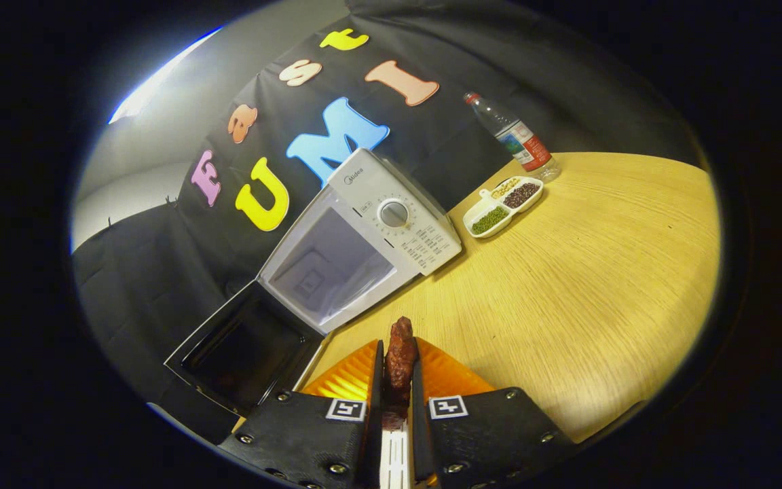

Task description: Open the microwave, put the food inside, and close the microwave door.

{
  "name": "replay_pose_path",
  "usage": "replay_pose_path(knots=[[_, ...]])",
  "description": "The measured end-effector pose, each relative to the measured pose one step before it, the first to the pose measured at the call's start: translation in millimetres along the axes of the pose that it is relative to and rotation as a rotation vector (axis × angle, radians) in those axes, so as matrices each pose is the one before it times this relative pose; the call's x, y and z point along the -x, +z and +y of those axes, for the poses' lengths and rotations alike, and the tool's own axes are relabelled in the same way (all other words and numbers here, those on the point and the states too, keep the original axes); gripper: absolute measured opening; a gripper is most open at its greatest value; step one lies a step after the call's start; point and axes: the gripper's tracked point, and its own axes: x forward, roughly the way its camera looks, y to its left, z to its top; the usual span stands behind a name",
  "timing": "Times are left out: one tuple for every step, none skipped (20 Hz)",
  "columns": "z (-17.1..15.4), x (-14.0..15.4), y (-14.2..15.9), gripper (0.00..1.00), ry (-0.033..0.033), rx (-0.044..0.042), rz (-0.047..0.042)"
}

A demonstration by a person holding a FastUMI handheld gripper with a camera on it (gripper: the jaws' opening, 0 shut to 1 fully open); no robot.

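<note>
- Wooden table with a pale, straight grain carries everything, and black cloth hangs as the booth wall behind it.
- Nearest, the gripper is clenched on a dark reddish-brown piece of food; both fingers press its sides, and its top pokes up past the fingertips.
- Just ahead of the fingers, the food is held above the table's near edge, in front of the microwave's open mouth.
- Beyond the fingers stands the white microwave, tilted in the view, its pale cavity bare and lit.
- Its door is swung fully open, hanging out on the cavity's side away from the controls, with a dark window panel.
- On the microwave's control panel sits a round dial, above rows of small print too fine to make out.
- Farther off, beside the microwave, lies a white divided dish with green, dark and yellowish grains in separate compartments.
- Farthest, just behind the dish, a clear plastic bottle with a red cap and red label stands against the cloth.
</note>
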Motion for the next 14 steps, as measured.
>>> replay_pose_path(knots=[[1.68,3.34,3.51,0.19,0.00144,-0.01734,-0.00245],[-0.15,-2.84,0.30,0.13,-0.00739,-0.01111,0.00205],[1.78,1.13,1.39,0.13,-0.00089,-0.00080,-0.00180],[1.27,0.81,3.08,0.13,-0.00994,0.00386,-0.00320],[3.63,2.11,0.23,0.13,-0.00491,0.00747,0.00410],[3.69,0.87,4.35,0.13,-0.00950,0.00191,-0.00649],[4.62,3.03,1.32,0.13,0.00005,0.00533,-0.00212],[7.77,0.19,4.33,0.13,0.00365,0.00306,-0.00292],[11.55,-1.12,3.54,0.13,0.00696,0.00504,-0.00420],[9.86,-3.40,4.06,0.13,0.00285,0.01312,-0.00533],[10.44,-6.94,3.03,0.13,0.00737,0.02337,-0.00302],[9.64,-8.78,2.19,0.13,-0.00234,0.01632,-0.00099],[11.85,-10.92,0.90,0.13,0.00654,0.00843,0.00474],[11.79,-11.72,0.26,0.13,0.01050,-0.00167,0.00588]])
